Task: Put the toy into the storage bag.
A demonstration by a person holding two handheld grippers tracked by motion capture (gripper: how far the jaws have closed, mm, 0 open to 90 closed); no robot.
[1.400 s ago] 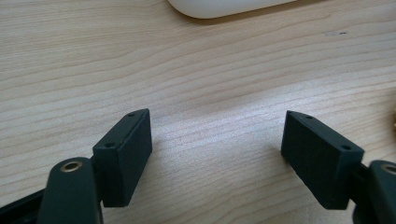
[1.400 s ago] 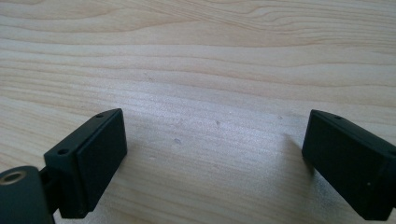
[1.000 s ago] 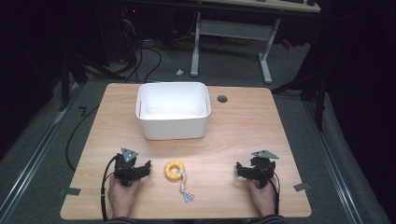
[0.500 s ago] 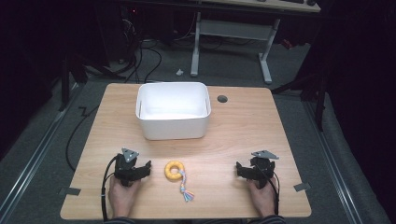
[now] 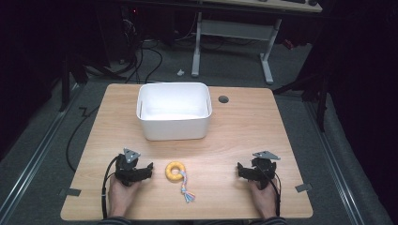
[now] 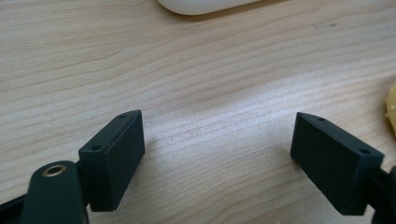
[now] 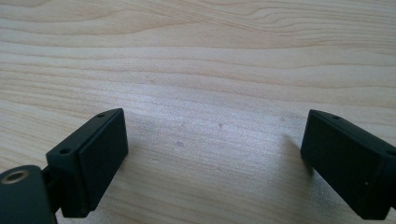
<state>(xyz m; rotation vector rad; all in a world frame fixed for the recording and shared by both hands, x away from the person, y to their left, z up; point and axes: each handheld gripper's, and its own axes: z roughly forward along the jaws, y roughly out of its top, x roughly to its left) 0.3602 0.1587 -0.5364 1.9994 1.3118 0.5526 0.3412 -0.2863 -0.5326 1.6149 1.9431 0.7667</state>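
Lying flat near the table's (image 5: pixel 244 140) front edge, the yellow ring toy (image 5: pixel 175 170) trails its rope tail (image 5: pixel 186 188) toward the person — long axis running front to back. The left gripper (image 5: pixel 146 169), jaws just opened wide and empty, sits just beside it; the right gripper (image 5: pixel 240 169) — also wide, empty — is well apart. The white bin (image 5: pixel 173 123) stands behind across bare wood.
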